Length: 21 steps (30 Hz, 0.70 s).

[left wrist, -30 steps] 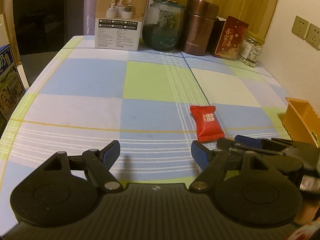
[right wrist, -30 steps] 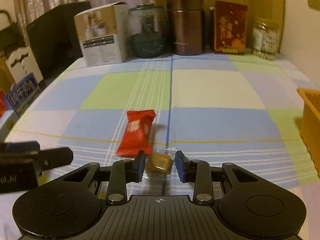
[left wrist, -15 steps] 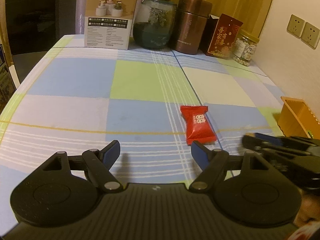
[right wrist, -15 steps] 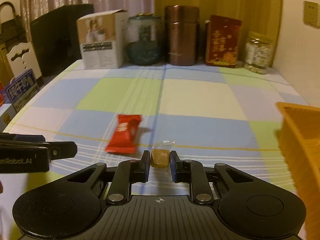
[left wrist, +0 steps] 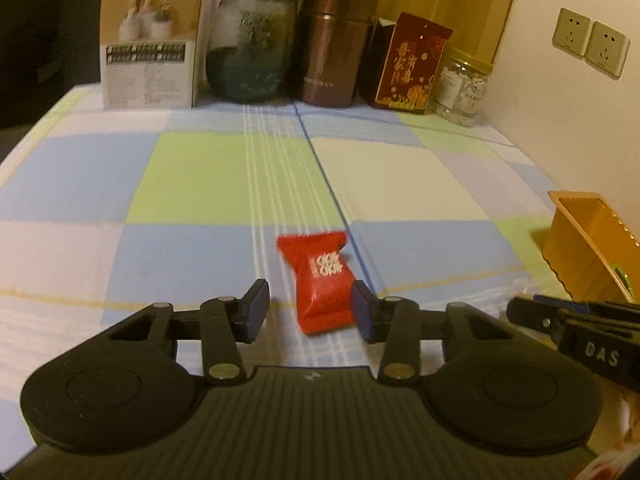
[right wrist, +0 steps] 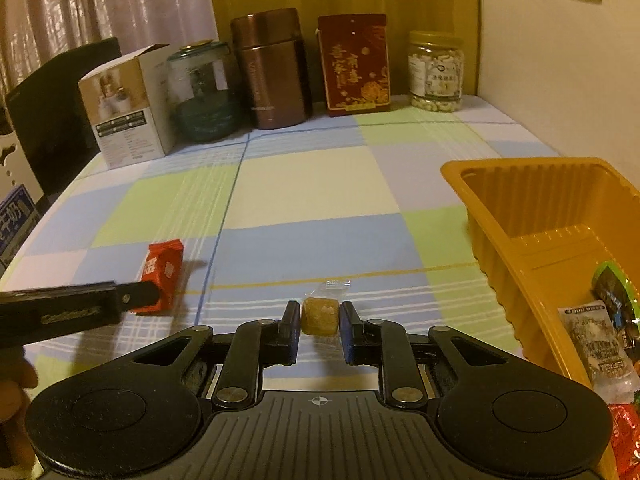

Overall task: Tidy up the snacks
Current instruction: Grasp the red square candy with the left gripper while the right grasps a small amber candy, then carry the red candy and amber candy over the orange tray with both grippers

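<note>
Few markings could be read. White letters "DAS" stood on the black body of the right gripper at the left wrist view's right edge. The tall red paper box with gold ornament bore gold Chinese characters, too blurred to read surely.

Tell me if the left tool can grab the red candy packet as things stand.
Probably yes: the red candy packet already lies between the left tool's closing jaws, touching one pad, with nothing in between.
</note>
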Each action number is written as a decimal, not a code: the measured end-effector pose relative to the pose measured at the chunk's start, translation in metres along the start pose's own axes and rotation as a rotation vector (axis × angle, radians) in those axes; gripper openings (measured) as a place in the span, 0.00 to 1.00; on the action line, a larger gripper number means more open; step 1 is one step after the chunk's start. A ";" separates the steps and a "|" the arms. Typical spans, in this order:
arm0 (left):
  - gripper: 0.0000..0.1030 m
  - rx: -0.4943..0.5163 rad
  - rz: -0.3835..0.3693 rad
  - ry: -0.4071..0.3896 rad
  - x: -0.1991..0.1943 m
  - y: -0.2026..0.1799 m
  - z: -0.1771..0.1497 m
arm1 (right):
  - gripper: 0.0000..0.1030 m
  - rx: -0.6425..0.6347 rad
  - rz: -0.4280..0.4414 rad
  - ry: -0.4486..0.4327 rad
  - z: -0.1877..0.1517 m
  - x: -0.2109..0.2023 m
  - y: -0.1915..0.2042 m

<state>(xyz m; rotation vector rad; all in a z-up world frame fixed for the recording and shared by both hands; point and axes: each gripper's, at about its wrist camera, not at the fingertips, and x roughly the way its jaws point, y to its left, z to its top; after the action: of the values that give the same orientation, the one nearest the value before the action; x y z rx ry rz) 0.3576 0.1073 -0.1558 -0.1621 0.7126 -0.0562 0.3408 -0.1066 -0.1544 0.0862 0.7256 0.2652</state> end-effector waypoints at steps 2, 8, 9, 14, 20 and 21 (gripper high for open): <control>0.39 -0.008 -0.004 0.001 0.005 -0.002 0.003 | 0.20 0.012 0.003 0.001 0.000 0.001 -0.002; 0.39 -0.035 -0.013 0.009 0.014 -0.007 0.011 | 0.20 0.028 0.008 0.000 0.000 0.001 -0.005; 0.39 -0.043 -0.010 0.014 0.016 -0.007 0.011 | 0.20 0.033 0.010 0.000 0.001 0.001 -0.005; 0.33 -0.072 0.010 0.046 0.025 -0.010 0.013 | 0.20 0.038 0.013 -0.003 0.001 -0.001 -0.006; 0.23 -0.021 0.039 0.060 0.014 -0.016 0.005 | 0.20 0.039 0.018 -0.006 0.002 -0.003 -0.006; 0.22 -0.023 0.037 0.065 0.010 -0.016 0.003 | 0.20 0.035 0.021 -0.008 0.002 -0.005 -0.005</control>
<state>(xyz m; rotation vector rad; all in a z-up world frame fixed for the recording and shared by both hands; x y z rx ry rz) 0.3673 0.0906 -0.1575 -0.1692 0.7814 -0.0178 0.3397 -0.1122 -0.1509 0.1281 0.7221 0.2721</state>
